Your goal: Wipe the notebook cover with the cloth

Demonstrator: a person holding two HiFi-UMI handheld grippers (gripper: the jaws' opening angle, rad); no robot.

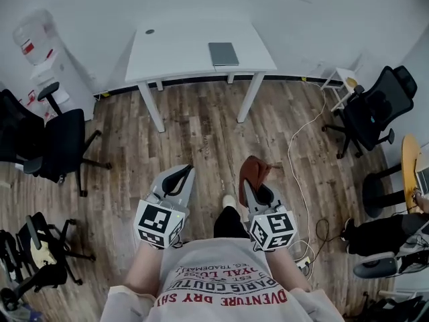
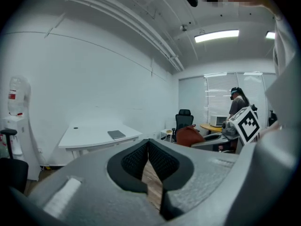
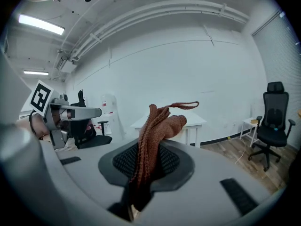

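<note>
The right gripper (image 3: pixel 146 166) is shut tight on the brown cloth (image 3: pixel 157 126), which sticks up out of its jaws. The left gripper (image 2: pixel 148 154) is closed with nothing in it. The grey notebook (image 1: pixel 223 54) lies on the white table (image 1: pixel 174 52), near its right end, well apart from both grippers. The shirt (image 1: pixel 224 284) has upside-down red letters with "PARIS" and "DRY". Only the left gripper view shows a standing person (image 2: pixel 237 105) far off.
</note>
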